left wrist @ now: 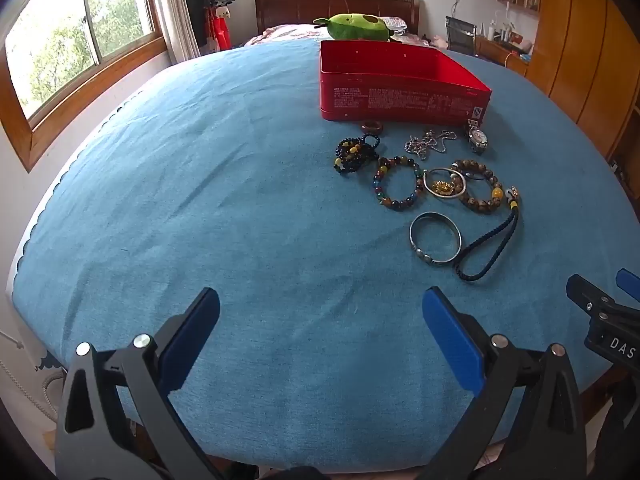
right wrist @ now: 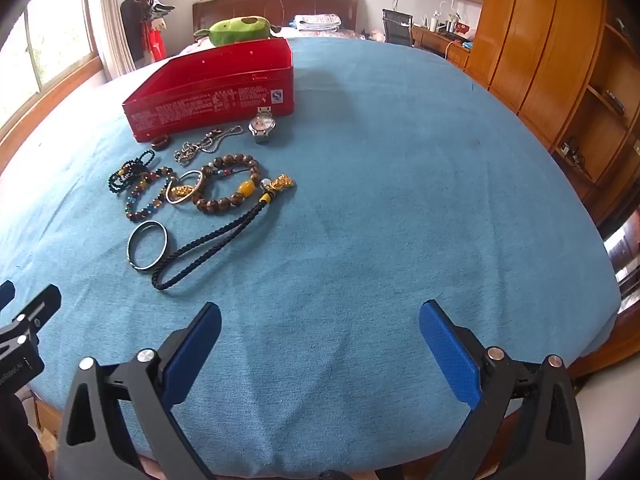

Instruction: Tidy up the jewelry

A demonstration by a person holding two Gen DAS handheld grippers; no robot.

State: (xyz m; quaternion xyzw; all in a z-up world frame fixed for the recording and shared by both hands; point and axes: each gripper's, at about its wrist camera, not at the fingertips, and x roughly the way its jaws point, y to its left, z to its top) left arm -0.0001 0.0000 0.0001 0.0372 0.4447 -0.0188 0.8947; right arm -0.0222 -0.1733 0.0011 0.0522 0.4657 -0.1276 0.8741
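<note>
An open red tin box (left wrist: pixel 400 96) (right wrist: pixel 212 100) stands on a blue cloth. In front of it lie a wristwatch (left wrist: pixel 477 139) (right wrist: pixel 261 125), a silver chain (left wrist: pixel 430 143) (right wrist: pixel 206 145), a small brown ring (left wrist: pixel 372 126) (right wrist: pixel 160 143), several bead bracelets (left wrist: pixel 398 184) (right wrist: pixel 230 188), a silver bangle (left wrist: pixel 435 237) (right wrist: pixel 147 245) and a dark cord with a gold charm (left wrist: pixel 492 250) (right wrist: pixel 208 246). My left gripper (left wrist: pixel 320 312) is open and empty near the front edge. My right gripper (right wrist: pixel 320 324) is open and empty, to the right of the jewelry.
The blue cloth (left wrist: pixel 200 200) (right wrist: pixel 400 180) covers a round table. A green plush toy (left wrist: pixel 356 26) (right wrist: pixel 236 30) lies on a bed behind the box. Windows are at the left, wooden wardrobes (right wrist: pixel 540 40) at the right.
</note>
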